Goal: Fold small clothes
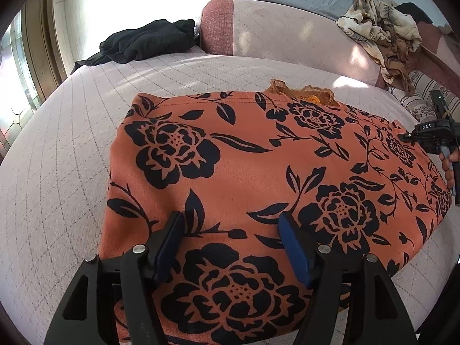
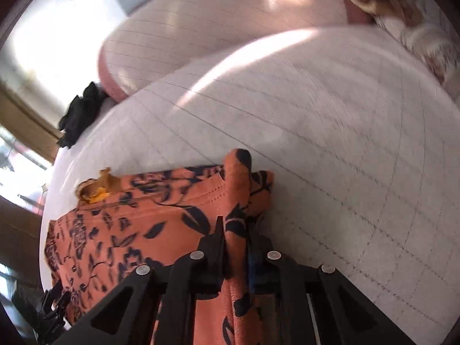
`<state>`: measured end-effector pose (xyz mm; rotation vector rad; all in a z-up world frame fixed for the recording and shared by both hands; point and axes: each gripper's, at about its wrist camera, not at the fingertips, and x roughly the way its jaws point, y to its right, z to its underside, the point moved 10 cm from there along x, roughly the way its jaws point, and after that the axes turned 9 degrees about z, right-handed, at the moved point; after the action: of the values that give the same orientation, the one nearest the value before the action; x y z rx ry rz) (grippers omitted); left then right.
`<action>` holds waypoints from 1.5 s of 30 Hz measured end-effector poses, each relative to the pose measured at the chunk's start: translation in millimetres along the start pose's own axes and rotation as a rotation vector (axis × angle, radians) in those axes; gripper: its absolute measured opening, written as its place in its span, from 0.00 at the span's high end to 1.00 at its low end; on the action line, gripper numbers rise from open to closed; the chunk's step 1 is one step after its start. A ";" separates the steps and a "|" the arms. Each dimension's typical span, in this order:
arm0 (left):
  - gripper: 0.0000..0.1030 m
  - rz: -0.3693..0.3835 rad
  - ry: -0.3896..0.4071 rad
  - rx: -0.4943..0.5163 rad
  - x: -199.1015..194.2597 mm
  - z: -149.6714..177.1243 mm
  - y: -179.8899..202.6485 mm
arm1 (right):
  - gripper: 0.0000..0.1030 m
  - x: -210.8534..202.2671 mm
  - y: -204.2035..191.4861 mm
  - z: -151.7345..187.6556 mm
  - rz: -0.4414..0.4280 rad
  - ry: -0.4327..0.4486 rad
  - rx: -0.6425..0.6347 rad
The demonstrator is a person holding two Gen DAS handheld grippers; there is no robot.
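Orange garment (image 1: pixel 258 172) black floral print, lying flat

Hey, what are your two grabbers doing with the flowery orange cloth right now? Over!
Left gripper open, over the orange cloth. Right gripper shut on its bunched edge. Nothing blocking; black clothes lie far off.

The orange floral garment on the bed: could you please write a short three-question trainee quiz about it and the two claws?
1. True or false: the right claw is pinching a fold of the orange floral garment.
2. The left claw is: A) shut on the cloth, B) open above the cloth, C) out of view.
3. What colour is the bundle of clothing lying at the far edge of the quilted bed cover?

Key: 1 true; 2 B; 3 black.
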<state>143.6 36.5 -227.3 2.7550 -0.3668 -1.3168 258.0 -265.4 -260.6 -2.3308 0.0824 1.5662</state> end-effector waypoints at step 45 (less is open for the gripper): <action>0.83 0.122 -0.047 -0.435 -16.9 -60.6 -111.7 | 0.29 -56.4 -69.7 117.6 -0.206 0.066 -0.020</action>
<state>201.0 146.2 -194.3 2.3110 -0.2152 -1.2578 147.0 -171.7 -232.8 -2.3228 -0.1536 1.3966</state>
